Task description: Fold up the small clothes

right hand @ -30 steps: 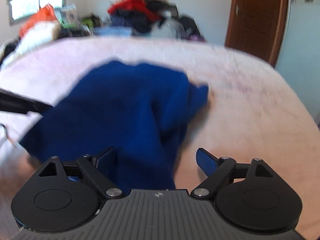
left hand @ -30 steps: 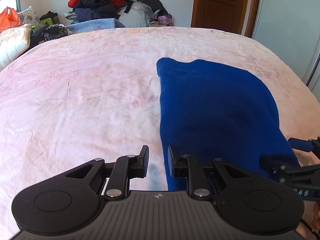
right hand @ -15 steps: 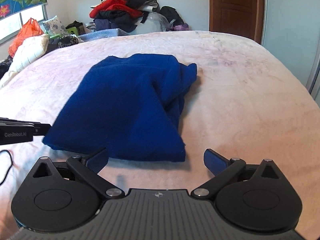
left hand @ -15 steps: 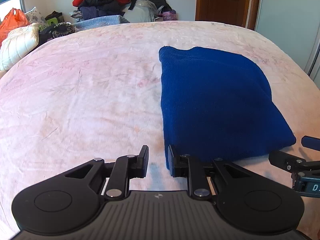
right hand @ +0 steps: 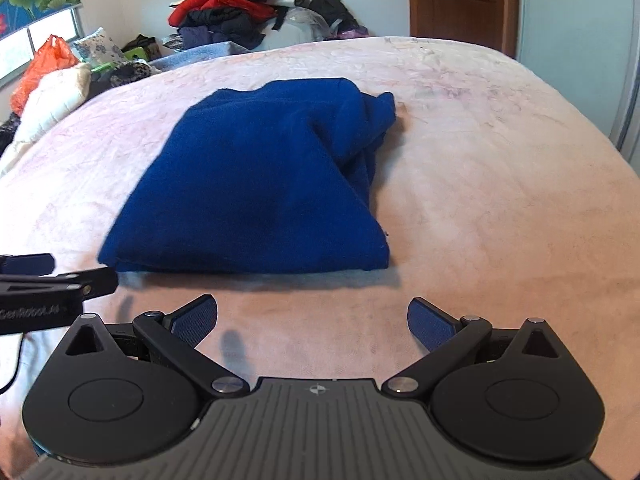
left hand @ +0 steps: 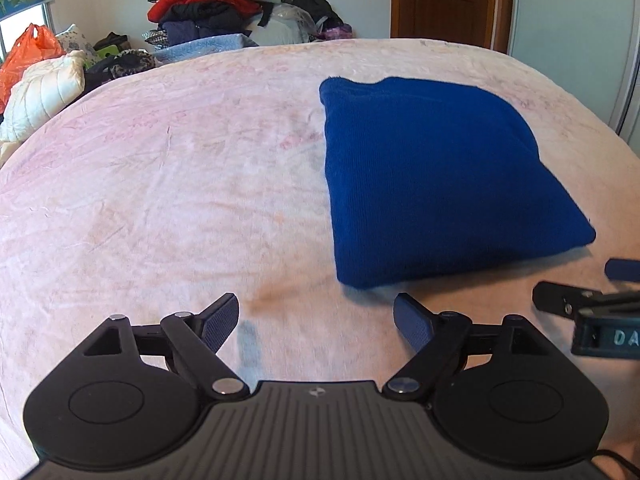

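Observation:
A blue knit garment [left hand: 436,176] lies folded on the pink bedspread [left hand: 180,184]; it also shows in the right wrist view [right hand: 260,188], with bunched folds at its far right corner. My left gripper [left hand: 316,322] is open and empty, just short of the garment's near left corner. My right gripper [right hand: 312,324] is open and empty, just short of the garment's near edge. The right gripper's tip shows at the right of the left wrist view [left hand: 588,308], and the left gripper's tip at the left of the right wrist view [right hand: 52,284].
A heap of clothes [left hand: 224,8] lies beyond the bed's far edge. A white quilted pillow [left hand: 44,92] and an orange bag [left hand: 28,52] sit at the far left. A wooden door [left hand: 444,0] and a pale wardrobe [left hand: 576,28] stand at the far right.
My left gripper has opened and let go of the garment's near edge. Both grippers have drawn back toward me. The garment now lies flat and still.

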A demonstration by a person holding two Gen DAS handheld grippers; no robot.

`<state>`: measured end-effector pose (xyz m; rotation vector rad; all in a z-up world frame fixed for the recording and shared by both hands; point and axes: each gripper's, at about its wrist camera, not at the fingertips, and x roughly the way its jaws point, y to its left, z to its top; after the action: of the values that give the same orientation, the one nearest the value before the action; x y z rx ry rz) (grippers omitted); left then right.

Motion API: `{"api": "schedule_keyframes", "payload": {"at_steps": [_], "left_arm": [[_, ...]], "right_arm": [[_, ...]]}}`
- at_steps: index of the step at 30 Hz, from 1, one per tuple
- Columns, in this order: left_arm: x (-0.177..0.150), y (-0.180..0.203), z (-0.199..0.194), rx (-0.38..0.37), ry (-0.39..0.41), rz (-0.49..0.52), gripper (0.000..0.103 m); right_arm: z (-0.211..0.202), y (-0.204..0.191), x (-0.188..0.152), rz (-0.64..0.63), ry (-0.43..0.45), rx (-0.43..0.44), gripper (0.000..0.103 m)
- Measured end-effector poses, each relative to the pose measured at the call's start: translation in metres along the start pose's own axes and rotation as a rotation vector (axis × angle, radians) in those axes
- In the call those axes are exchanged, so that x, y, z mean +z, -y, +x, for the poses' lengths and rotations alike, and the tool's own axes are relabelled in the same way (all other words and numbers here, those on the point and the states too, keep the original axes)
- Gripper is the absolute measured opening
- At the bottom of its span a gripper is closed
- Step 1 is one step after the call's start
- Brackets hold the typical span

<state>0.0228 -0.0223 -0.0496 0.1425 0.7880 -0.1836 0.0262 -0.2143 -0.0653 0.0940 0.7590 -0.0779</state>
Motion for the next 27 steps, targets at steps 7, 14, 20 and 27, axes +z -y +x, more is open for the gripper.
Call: {"api": "schedule_keyframes", "payload": {"at_steps": [7, 14, 20, 27], "left_arm": [[-0.013, 0.002, 0.004, 0.0, 0.032, 0.011, 0.085], [-0.016, 0.005, 0.01, 0.044, 0.072, 0.009, 0.1], [-0.017, 0.001, 0.012, 0.031, 0.072, -0.025, 0.1], [-0.022, -0.001, 0.015, 0.029, 0.093, -0.058, 0.103]], "right_arm": [[0.009, -0.004, -0.006, -0.054, 0.025, -0.068, 0.103], [0.012, -0.003, -0.017, -0.059, 0.111, -0.078, 0.103], [0.011, -0.003, -0.018, -0.056, 0.121, -0.079, 0.103], [0.01, -0.005, -0.018, -0.05, 0.122, -0.076, 0.103]]}}
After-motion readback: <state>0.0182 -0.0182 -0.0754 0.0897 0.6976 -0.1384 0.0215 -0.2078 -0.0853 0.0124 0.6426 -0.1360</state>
